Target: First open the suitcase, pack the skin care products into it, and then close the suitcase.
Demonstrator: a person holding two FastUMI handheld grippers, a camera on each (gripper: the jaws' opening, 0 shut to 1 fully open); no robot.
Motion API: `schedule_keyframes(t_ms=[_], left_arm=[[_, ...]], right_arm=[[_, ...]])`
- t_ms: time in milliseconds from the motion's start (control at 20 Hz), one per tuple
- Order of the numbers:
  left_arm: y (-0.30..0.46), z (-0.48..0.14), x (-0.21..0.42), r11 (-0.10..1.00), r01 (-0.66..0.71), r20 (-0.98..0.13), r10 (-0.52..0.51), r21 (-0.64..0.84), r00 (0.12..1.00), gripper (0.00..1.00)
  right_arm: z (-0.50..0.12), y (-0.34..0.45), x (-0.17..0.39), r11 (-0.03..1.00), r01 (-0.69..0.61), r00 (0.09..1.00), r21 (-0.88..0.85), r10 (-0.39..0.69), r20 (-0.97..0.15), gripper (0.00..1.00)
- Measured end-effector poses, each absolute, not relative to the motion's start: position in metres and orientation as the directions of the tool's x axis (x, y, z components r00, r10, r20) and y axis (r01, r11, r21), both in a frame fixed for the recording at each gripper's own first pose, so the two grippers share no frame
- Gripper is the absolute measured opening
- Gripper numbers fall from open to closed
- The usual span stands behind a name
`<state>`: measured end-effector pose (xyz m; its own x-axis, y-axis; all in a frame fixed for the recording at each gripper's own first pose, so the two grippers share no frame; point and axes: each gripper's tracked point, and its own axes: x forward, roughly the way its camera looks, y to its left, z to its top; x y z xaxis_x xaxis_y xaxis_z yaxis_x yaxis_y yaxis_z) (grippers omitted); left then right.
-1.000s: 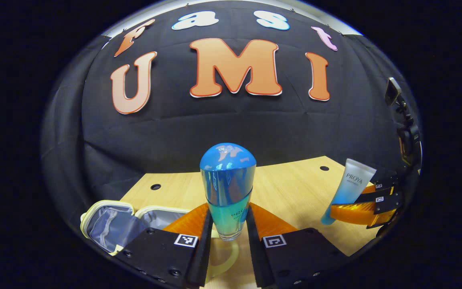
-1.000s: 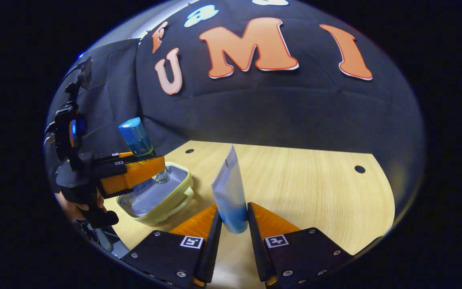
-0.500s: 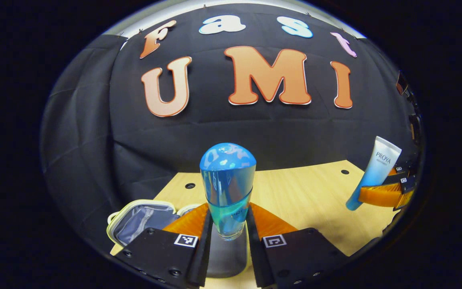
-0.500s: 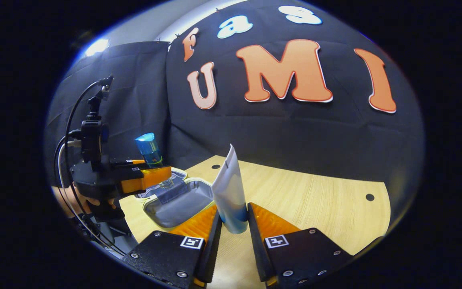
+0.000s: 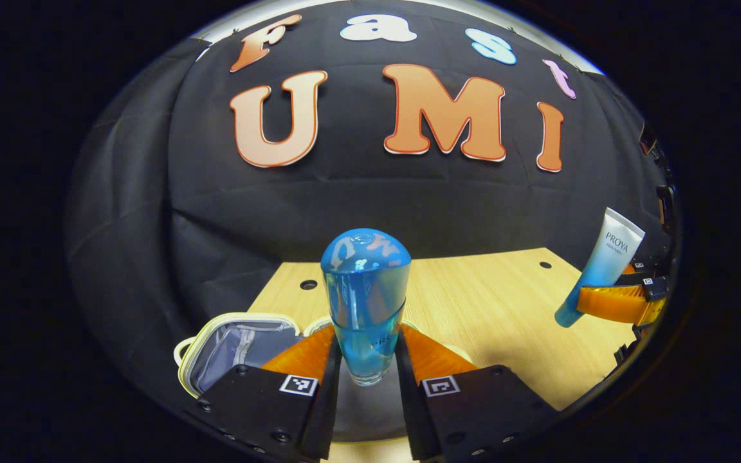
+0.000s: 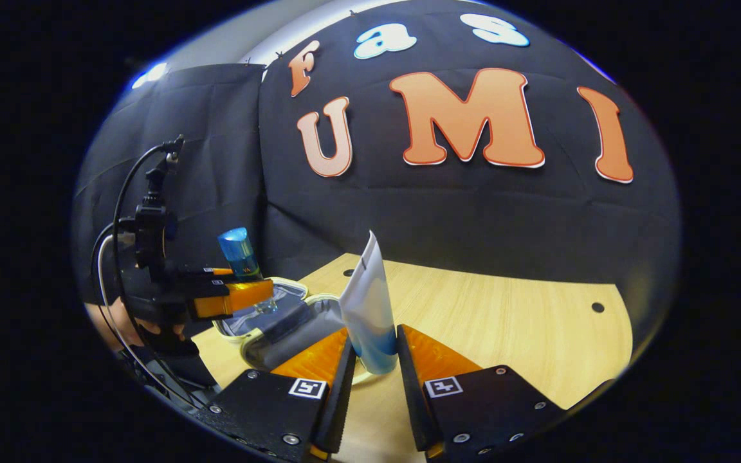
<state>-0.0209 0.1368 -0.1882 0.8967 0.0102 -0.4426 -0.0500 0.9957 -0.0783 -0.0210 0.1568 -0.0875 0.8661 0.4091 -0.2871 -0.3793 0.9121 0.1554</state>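
Suitcase (image 5: 232, 337): small, cream-rimmed, grey-lined case lying open on the wooden table (image 5: 493, 302), at the table's left side. Opening step judged done; packing in hand; closing not yet done.

Left gripper (image 5: 367, 360): jaws clamped on the lower body of a blue bottle (image 5: 365, 289) with a domed blue cap, held upright. In the right gripper view this bottle (image 6: 242, 257) hangs over the open case (image 6: 267, 315), base just above the lining; contact with the lining cannot be told.

Right gripper (image 6: 374, 354): jaws closed on the blue lower end of a white-to-blue tube (image 6: 368, 302), crimped end up, tilted slightly. It sits just right of the case's near rim, above the table. From the left gripper view the tube (image 5: 599, 270) is at far right, well apart from the bottle.

Judgement on the step:
- Lower the bottle into the grey lining before releasing; a release from height risks a topple onto the rim.
- Tilt it down to lie flat, or the lid may not close over the upright cap.
- Place it toward one side to leave room for the tube.
- Keep the right gripper clear until the left withdraws, then bring the tube in over the near rim.
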Motion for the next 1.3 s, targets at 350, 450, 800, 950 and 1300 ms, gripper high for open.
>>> schedule_keyframes(t_ms=[350, 450, 800, 950, 1300], left_arm=[[0.164, -0.235, -0.028, 0.985, 0.070, -0.532, -0.145, -0.159, 0.834, 0.46], [0.172, -0.251, -0.031, 0.983, 0.099, -0.565, -0.169, -0.153, 0.808, 0.45], [0.179, -0.300, -0.045, 0.971, 0.159, -0.679, -0.238, -0.178, 0.695, 0.43], [0.178, -0.321, -0.047, 0.968, 0.146, -0.732, -0.248, -0.202, 0.635, 0.46], [0.167, -0.369, -0.043, 0.967, 0.080, -0.840, -0.251, -0.243, 0.480, 0.45]], right_arm=[[-0.108, 0.212, -0.025, 0.943, -0.284, 0.876, 0.173, 0.329, -0.352, 0.42], [-0.113, 0.229, -0.026, 0.944, -0.263, 0.875, 0.199, 0.320, -0.364, 0.42], [-0.140, 0.268, -0.039, 0.937, -0.287, 0.817, 0.197, 0.347, -0.460, 0.42], [-0.146, 0.272, -0.035, 0.930, -0.301, 0.805, 0.210, 0.366, -0.468, 0.42], [-0.170, 0.278, -0.018, 0.914, -0.334, 0.754, 0.232, 0.406, -0.516, 0.42]])
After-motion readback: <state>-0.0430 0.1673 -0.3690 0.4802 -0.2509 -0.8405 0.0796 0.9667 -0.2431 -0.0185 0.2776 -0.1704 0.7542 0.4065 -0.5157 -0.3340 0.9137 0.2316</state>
